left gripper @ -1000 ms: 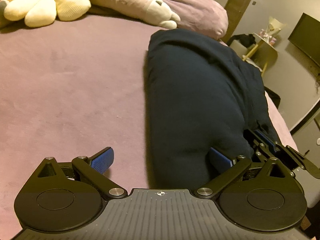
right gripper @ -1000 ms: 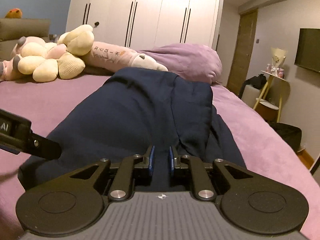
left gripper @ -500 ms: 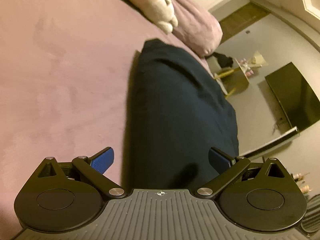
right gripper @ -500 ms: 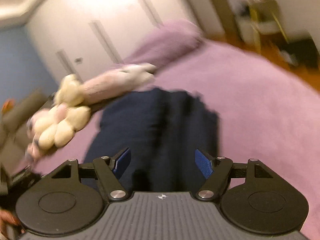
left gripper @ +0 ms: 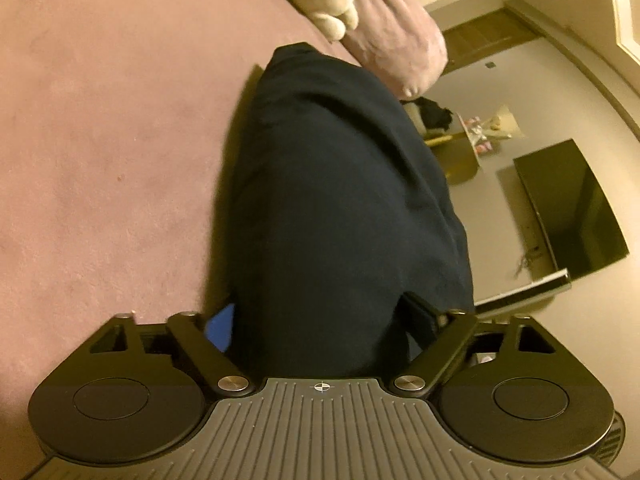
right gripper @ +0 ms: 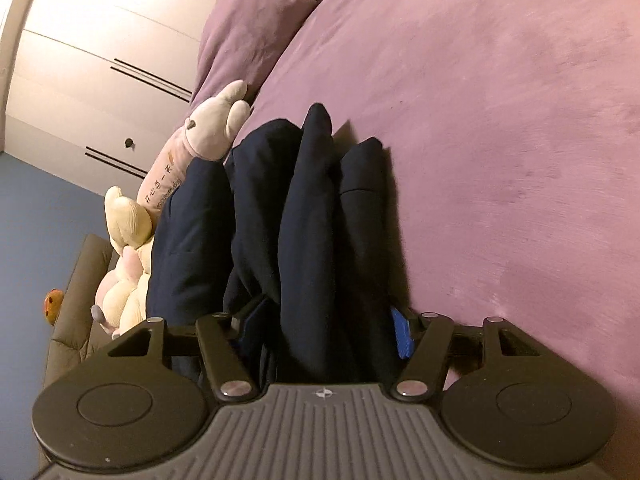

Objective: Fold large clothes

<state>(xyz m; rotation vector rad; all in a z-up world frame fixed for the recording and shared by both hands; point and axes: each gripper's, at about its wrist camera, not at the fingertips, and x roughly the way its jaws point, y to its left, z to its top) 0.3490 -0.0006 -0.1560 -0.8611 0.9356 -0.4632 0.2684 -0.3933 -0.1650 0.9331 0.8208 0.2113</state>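
A large dark navy garment (left gripper: 332, 200) lies folded in a thick bundle on the purple bed (left gripper: 100, 140). My left gripper (left gripper: 320, 320) is wide open, its fingers standing either side of the bundle's near end, with cloth filling the gap. In the right wrist view the same garment (right gripper: 312, 220) shows several stacked folds. My right gripper (right gripper: 326, 328) is also wide open with the folds between its fingers; whether the pads press the cloth I cannot tell.
A long pink plush (right gripper: 192, 148) and a cream flower plush (right gripper: 124, 272) lie at the head of the bed beside a purple pillow (right gripper: 256, 20). A TV (left gripper: 572, 208) and a side table (left gripper: 464, 152) stand beyond the bed's edge. White wardrobes (right gripper: 100, 72) line the wall.
The right gripper opened from shut and rolled sideways, now straddling the bundle. The left gripper tilted and pushed further in, so the cloth now sits between its fingers.
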